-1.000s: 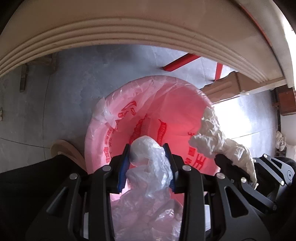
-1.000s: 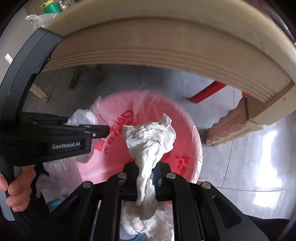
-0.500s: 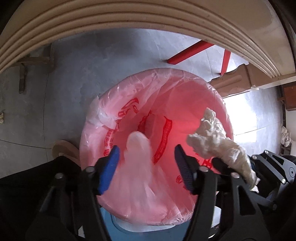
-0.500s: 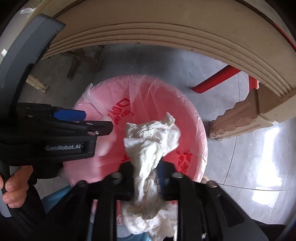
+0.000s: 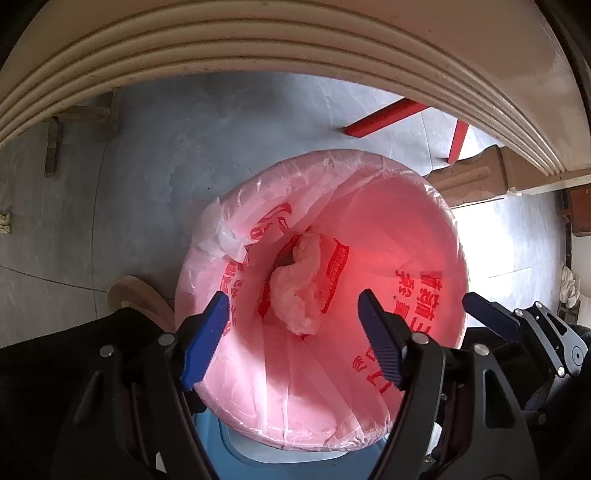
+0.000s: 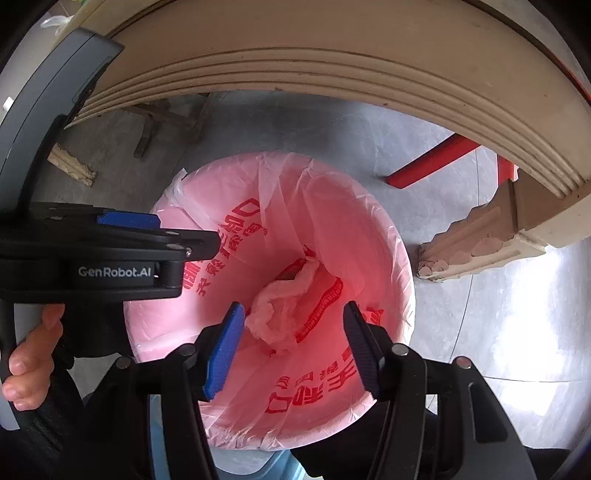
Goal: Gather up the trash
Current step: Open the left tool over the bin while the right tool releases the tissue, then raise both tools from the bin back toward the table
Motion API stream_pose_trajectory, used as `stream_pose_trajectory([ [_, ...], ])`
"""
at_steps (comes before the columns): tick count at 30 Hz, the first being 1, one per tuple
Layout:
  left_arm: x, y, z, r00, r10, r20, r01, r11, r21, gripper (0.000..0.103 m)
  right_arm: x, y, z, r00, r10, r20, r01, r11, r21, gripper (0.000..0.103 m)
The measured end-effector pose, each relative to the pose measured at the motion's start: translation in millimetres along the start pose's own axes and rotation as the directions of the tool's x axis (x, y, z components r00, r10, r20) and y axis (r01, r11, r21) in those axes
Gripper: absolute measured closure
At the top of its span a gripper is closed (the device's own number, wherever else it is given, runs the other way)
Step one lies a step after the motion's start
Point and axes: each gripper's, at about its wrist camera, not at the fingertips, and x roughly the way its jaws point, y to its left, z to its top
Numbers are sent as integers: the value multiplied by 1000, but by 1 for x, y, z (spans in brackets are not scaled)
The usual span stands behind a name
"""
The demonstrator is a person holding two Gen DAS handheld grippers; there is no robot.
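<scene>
Grey floor, table edge above, pink-lined bin (image 5: 369, 192) below.
Left gripper (image 5: 291, 332) and right gripper (image 6: 293, 345) hover over bin, fingers spread, empty; tissue (image 5: 295, 291) lies inside.

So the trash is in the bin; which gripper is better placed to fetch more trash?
Probably left. The left gripper and right gripper both hang open over the pink-lined bin, but a white bag on the table lies beyond the left one.

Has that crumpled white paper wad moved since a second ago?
Yes. The crumpled white paper wad dropped from the right claw, now open, down into the pink plastic bin liner.
</scene>
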Motion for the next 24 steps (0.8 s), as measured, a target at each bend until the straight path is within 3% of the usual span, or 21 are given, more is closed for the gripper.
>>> stream_pose_trajectory([
  [10,-9,-2,-3,1000,12,21,-12,1000,8,29,-9,-8,2,999,24,25,-25,998,66,45],
  [15,-20,-7,-7,997,53,53,-55,998,40,29,-21,-12,1,998,18,64,-24,995,92,39],
  [20,-42,-11,-22,991,101,89,-108,991,81,29,-50,-13,-2,990,16,143,-34,992,125,34],
  [24,-81,-11,-39,986,101,130,-113,989,95,29,-91,-9,-8,966,18,260,-54,989,134,28],
])
